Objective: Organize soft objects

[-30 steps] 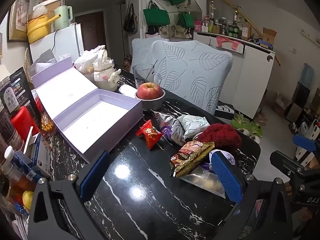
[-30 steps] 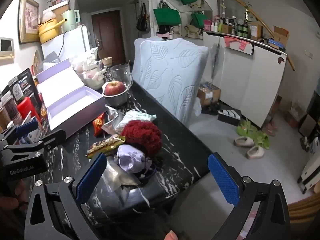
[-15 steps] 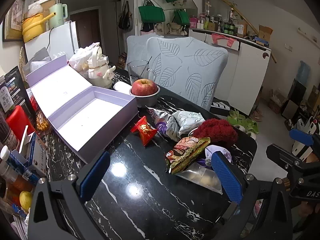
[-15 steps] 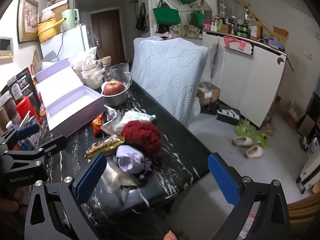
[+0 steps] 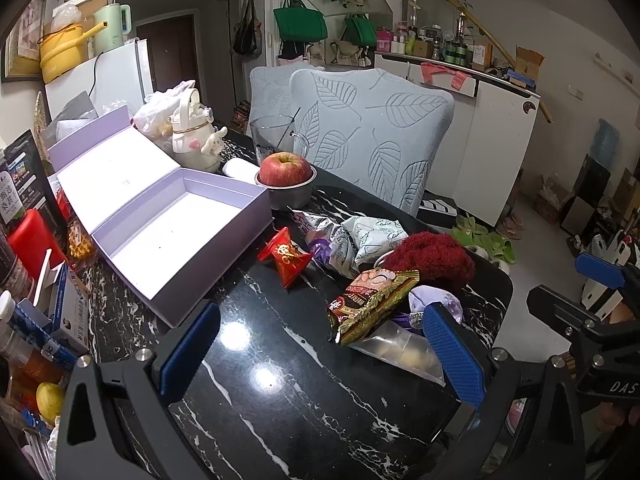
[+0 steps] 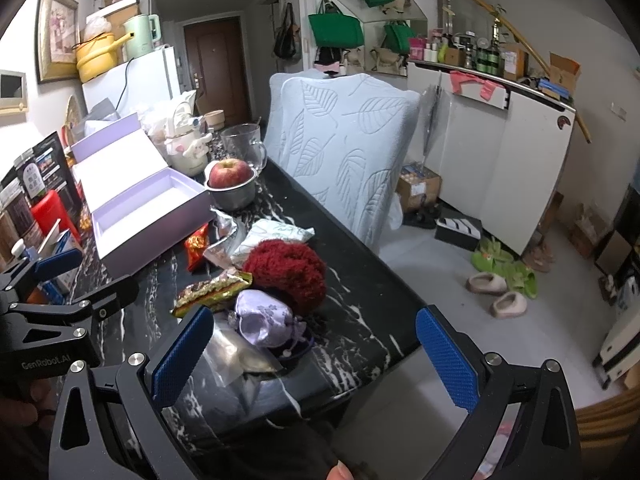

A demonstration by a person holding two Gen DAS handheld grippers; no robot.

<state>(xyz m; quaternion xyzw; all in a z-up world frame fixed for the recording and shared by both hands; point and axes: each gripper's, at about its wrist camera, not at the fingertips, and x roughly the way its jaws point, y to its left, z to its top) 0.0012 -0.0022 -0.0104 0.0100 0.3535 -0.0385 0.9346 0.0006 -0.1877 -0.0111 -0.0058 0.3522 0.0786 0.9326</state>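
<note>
An open, empty lilac box (image 5: 172,220) sits on the black marble table (image 5: 280,380); it also shows in the right wrist view (image 6: 152,212). A pile lies to its right: a fuzzy red item (image 5: 430,256) (image 6: 286,270), a lilac pouch (image 6: 262,322) (image 5: 434,300), a red packet (image 5: 285,254), a gold snack bag (image 5: 370,304) (image 6: 212,290), a clear bag (image 5: 400,350), a white printed pack (image 5: 372,236). My left gripper (image 5: 320,356) is open and empty before the pile. My right gripper (image 6: 316,356) is open and empty at the table's near corner.
A metal bowl with an apple (image 5: 285,170), a glass mug (image 5: 276,138) and a white kettle (image 5: 194,138) stand behind the box. Bottles and cartons (image 5: 36,300) crowd the left edge. A leaf-pattern chair (image 5: 372,140) stands beyond the table. Slippers (image 6: 500,276) lie on the floor.
The left gripper has drifted slightly toward the pile. The right gripper has barely moved. Both stay open.
</note>
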